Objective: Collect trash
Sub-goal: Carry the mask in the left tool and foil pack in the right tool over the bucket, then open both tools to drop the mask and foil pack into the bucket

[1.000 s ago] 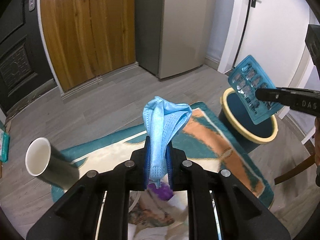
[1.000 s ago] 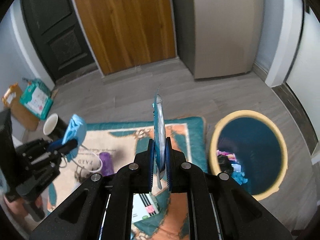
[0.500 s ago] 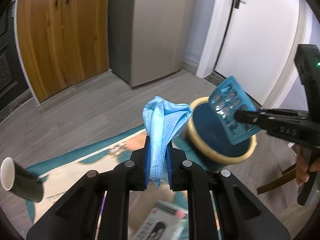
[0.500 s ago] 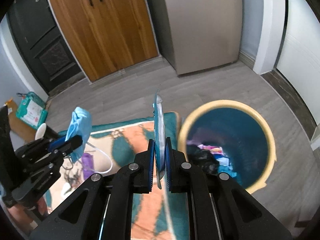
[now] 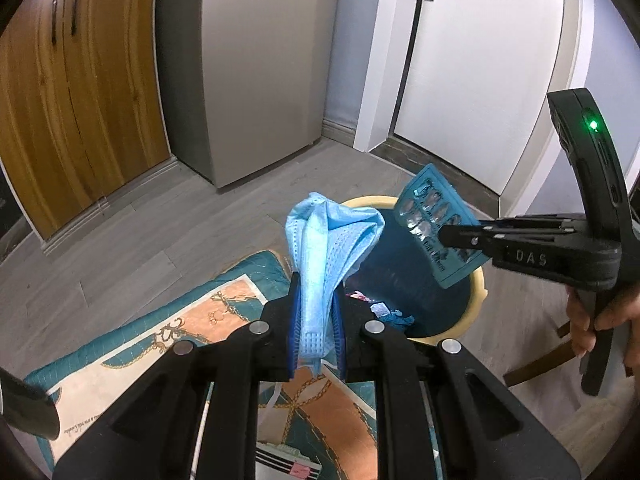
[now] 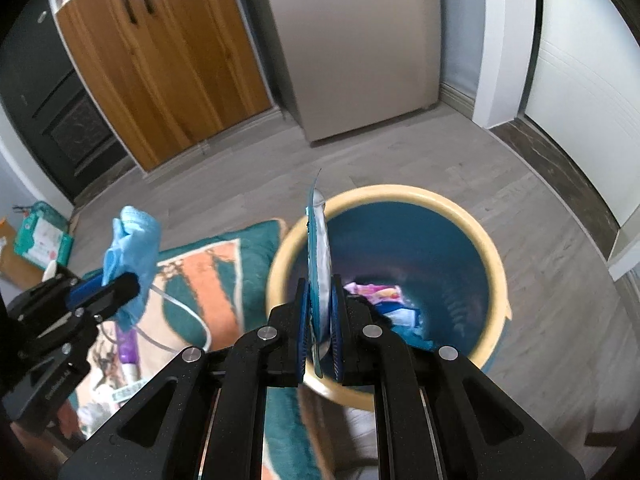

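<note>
From the left wrist view the blister pack (image 5: 438, 232) shows its flat face: a teal card with rows of crumpled silver pockets, pinched at its lower edge by the right gripper (image 5: 442, 235) and held tilted over the open mouth of the bin (image 5: 476, 280). The right wrist view gives only the pack's thin edge (image 6: 320, 256), standing upright between the closed blue pads (image 6: 303, 320), but it looks straight down into the bin (image 6: 384, 194), a dark blue tub with a cream rim, where pink and white wrappers (image 6: 380, 294) lie at the bottom (the left view catches just a sliver of them). The left gripper (image 5: 316, 328) is clamped on a pale blue face mask (image 5: 328, 248), folded and bunched, its pleats and stitched border clear, rising above the fingertips just beside the bin's near rim. In the right wrist view the same mask (image 6: 130, 248) hangs over the patterned rug (image 6: 192, 276), left of the bin, with a white ear loop (image 6: 188, 322) trailing below it, and a purple item (image 6: 128, 348) on the rug beneath. That view also takes in a green packet (image 6: 42, 238) on the floor near the dark door (image 6: 60, 120); the left view instead shows the white door (image 5: 480, 60) and the person's hand (image 5: 600, 320) on the right gripper's handle.
</note>
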Motion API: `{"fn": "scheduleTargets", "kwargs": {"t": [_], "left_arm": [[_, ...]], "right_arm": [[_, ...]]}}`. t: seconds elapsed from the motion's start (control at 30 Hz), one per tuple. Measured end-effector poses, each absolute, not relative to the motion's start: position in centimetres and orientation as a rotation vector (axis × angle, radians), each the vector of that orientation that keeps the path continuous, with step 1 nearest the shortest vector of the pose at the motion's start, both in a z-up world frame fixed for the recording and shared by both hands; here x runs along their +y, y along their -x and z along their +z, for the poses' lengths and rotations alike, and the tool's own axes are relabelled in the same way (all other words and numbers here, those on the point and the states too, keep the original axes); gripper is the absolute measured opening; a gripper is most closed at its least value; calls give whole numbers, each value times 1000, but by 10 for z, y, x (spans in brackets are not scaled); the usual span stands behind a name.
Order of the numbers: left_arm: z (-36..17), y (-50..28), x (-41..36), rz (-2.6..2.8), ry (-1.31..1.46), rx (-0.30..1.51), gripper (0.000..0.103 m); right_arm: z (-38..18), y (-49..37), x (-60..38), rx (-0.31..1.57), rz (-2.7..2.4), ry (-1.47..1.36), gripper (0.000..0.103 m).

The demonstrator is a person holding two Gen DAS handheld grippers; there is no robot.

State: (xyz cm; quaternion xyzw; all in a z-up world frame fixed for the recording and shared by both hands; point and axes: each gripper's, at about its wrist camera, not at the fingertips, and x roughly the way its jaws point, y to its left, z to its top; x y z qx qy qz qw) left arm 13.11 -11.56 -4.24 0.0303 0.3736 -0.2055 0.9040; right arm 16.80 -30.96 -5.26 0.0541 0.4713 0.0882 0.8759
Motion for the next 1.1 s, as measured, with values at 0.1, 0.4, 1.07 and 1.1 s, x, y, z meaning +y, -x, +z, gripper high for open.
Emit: {"fn": "scheduleTargets", "kwargs": {"t": [0.1,0.4,1.07,1.1], "left_arm": [[-47,-135,-123,-428,-74,779,13],[-60,-143,-137,-443,-118,790,13],[-100,-148,-202,-539,-242,847,13],[-104,-149,-204,-540,-249,851,13]], "right_arm": [[-59,-173,-325,992,154,-129,12],[-80,-186,-370,1015,72,-180,12],[-108,-191,-418,1079,-43,-293,12],[-109,-192,-418,1086,-40,-298,12]]}}
